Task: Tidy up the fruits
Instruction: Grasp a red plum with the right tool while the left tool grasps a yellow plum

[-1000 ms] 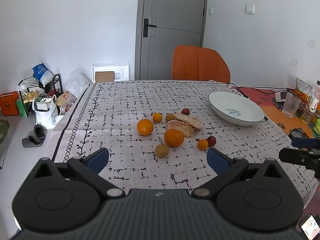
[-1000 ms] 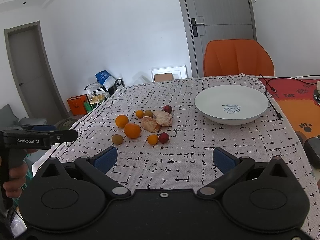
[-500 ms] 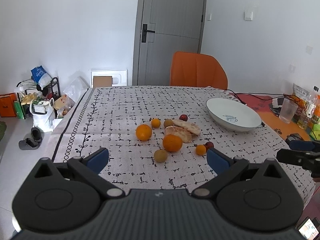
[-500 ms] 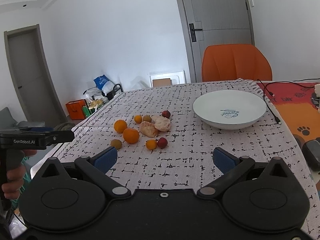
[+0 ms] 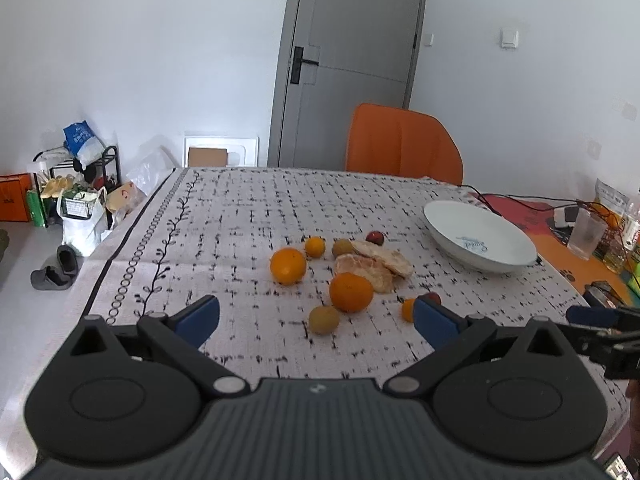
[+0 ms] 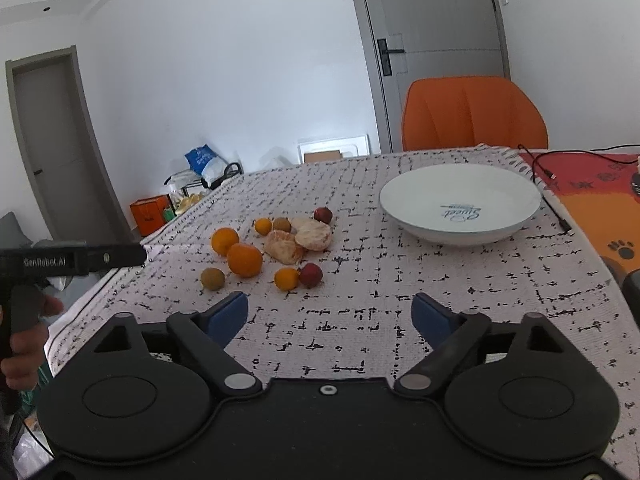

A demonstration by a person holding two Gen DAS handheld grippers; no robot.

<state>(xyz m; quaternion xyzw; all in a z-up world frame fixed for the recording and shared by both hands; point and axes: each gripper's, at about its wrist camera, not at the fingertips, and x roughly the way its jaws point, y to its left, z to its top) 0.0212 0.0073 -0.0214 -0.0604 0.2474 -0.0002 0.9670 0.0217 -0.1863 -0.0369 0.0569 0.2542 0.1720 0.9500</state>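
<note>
Several loose fruits lie in a cluster on the patterned tablecloth: two large oranges [image 5: 351, 292] [image 6: 244, 259], small oranges, brownish round fruits [image 5: 324, 319], two red fruits [image 6: 311, 274] and peeled citrus pieces [image 5: 370, 264] [image 6: 298, 240]. An empty white bowl [image 5: 480, 236] [image 6: 460, 204] stands to their right. My left gripper [image 5: 316, 320] is open and empty, just short of the cluster. My right gripper [image 6: 330, 316] is open and empty, short of the fruits and the bowl.
An orange chair [image 5: 402, 144] [image 6: 472, 114] stands behind the table. Cables, a plastic cup [image 5: 586, 234] and bottles sit on the orange mat at the right. Bags, a rack [image 5: 76, 184] and shoes are on the floor at the left.
Both grippers have moved forward a little toward the fruit cluster and the bowl. Both stay open. No fruit has moved.
</note>
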